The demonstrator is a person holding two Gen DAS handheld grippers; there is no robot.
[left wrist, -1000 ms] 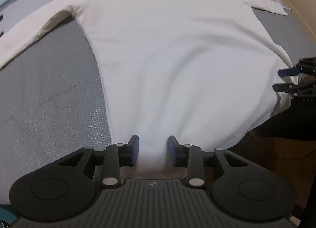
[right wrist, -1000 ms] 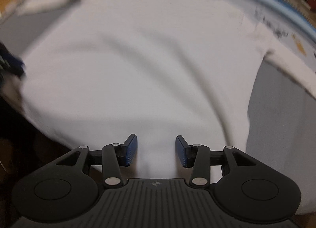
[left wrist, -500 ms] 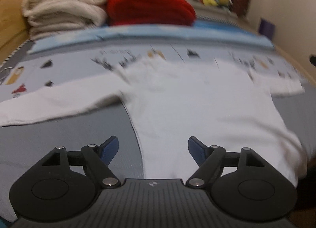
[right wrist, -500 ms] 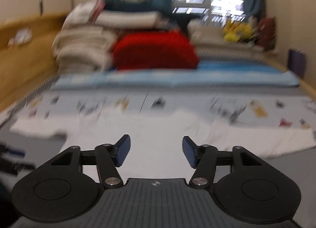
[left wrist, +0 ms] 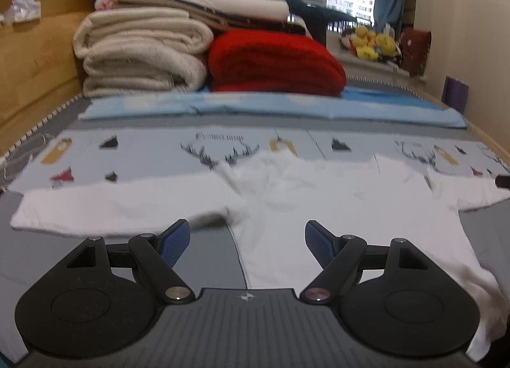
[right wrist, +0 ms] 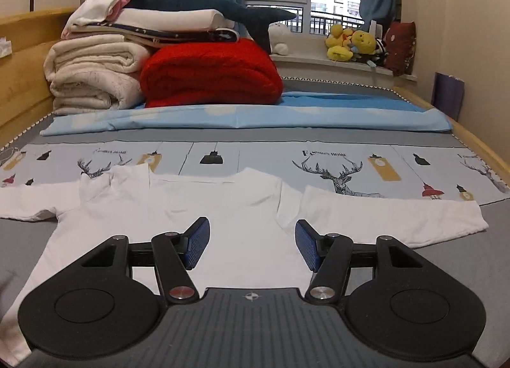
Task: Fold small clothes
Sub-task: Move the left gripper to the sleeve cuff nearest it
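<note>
A small white long-sleeved shirt (left wrist: 334,208) lies flat on the grey bed, collar away from me, both sleeves spread out sideways. It also shows in the right wrist view (right wrist: 223,208). My left gripper (left wrist: 247,242) is open and empty, near the shirt's left side below the left sleeve (left wrist: 111,208). My right gripper (right wrist: 251,245) is open and empty, over the shirt's body left of the right sleeve (right wrist: 398,218).
A printed light sheet (right wrist: 287,157) and a blue sheet (right wrist: 255,116) lie beyond the collar. Folded cream blankets (right wrist: 92,81) and a red blanket (right wrist: 210,74) are stacked at the back. Wooden bed rails (left wrist: 35,74) run along both sides.
Both grippers let go of the shirt's bottom hem, opened wider and tilted up from looking down at the cloth to looking level across the bed.
</note>
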